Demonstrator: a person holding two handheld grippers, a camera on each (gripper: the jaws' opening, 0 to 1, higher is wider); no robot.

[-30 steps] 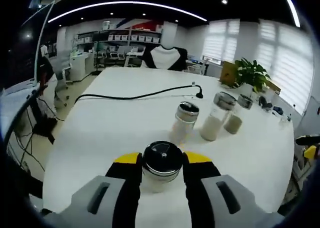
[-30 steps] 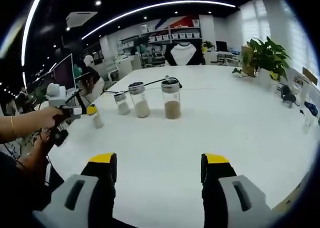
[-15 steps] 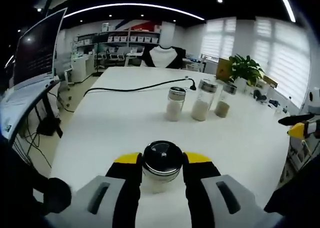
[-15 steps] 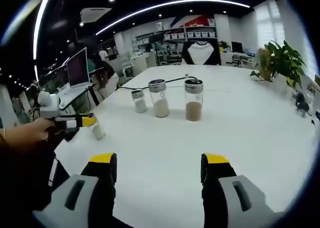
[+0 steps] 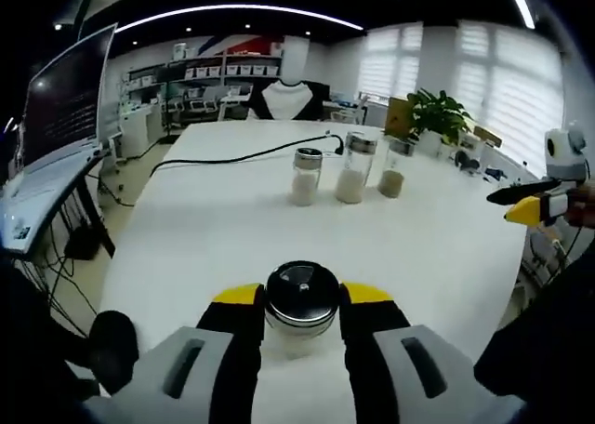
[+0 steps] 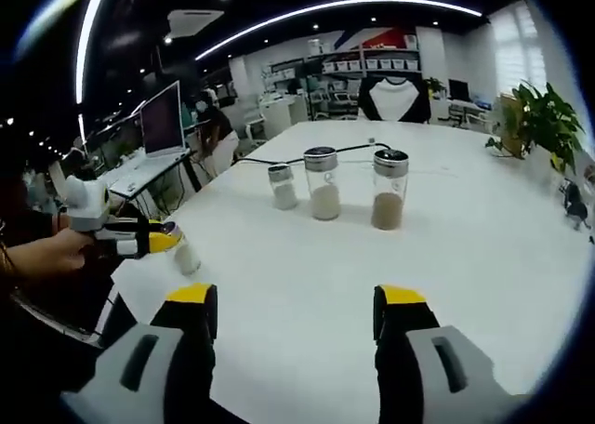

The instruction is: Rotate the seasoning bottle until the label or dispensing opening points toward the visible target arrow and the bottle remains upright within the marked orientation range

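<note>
Seasoning bottle [image 5: 300, 298] clamped upright in left gripper [image 5: 299, 305] (right gripper [image 6: 296, 317] open).

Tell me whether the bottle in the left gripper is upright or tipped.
Upright. In the left gripper view the left gripper clamps the seasoning bottle with its round metal cap facing up; it also stands vertical in the right gripper view.

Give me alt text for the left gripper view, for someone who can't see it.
The left claw is shut on a seasoning bottle with a shiny metal cap, at the near edge of a white table. Farther along the table stand three more seasoning bottles in a row, a black cable behind them. The right claw enters from the right.
</note>
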